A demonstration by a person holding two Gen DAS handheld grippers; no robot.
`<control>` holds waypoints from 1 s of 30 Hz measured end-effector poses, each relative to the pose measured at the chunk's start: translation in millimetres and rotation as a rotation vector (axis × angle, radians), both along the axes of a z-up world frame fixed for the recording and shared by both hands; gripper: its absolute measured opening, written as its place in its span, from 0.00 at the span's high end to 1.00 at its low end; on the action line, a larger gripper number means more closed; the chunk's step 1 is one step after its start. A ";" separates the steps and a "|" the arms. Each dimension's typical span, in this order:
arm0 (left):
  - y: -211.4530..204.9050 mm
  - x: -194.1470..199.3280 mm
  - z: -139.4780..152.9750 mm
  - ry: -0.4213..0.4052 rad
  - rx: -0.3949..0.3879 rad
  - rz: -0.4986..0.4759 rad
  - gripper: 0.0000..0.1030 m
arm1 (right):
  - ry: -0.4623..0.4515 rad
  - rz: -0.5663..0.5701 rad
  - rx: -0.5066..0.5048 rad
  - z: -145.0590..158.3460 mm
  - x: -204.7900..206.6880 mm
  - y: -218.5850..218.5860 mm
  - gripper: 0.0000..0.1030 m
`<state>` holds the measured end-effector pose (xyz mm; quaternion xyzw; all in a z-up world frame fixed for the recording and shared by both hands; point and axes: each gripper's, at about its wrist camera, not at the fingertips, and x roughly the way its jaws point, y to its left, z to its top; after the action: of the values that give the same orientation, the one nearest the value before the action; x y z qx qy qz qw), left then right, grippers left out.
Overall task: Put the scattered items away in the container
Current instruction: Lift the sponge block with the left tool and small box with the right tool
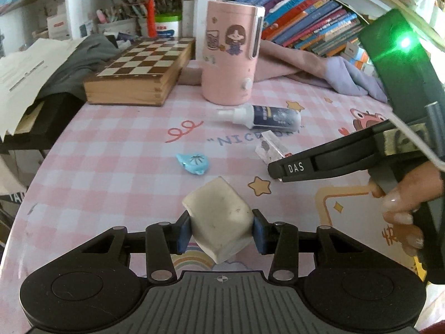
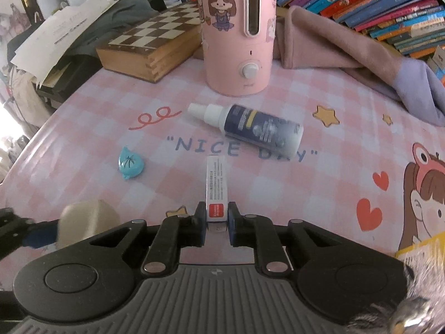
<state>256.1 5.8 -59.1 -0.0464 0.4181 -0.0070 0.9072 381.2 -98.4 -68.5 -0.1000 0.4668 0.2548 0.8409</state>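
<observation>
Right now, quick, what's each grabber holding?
Left gripper: closed on the white eraser block.
Right gripper: closed on the thin white box with a red label.

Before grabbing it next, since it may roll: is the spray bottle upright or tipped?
Tipped. The spray bottle lies on its side on the tablecloth, nozzle pointing left.

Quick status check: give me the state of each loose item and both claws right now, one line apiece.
Left claw: shut on the eraser, lifted off the mat.
Eraser: white, smudged, clamped between blue pads.
Right claw: shut on the slim box.
Slim box: narrow, red label near the pads, gripped at one end.
Spray bottle: lying on its side, cap on, untouched.
Blue charm: flat on the mat, untouched.
Pink appliance: upright.
Chessboard box: closed.
</observation>
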 end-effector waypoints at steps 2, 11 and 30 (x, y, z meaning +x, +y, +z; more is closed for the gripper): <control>3.4 -1.5 2.9 0.004 -0.002 0.001 0.59 | -0.011 0.006 -0.007 -0.6 1.3 3.5 0.86; 11.1 -7.9 24.8 -0.037 -0.006 -0.009 0.60 | -0.032 -0.026 0.034 10.0 -7.8 0.3 0.87; -0.5 -68.9 66.2 -0.152 -0.051 -0.104 0.60 | -0.128 -0.117 0.129 70.3 -102.5 -50.0 0.87</control>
<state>187.2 5.2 7.1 -0.0470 0.3497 -0.0679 0.9332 278.7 -148.4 1.8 -0.0343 0.3998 0.2278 0.8872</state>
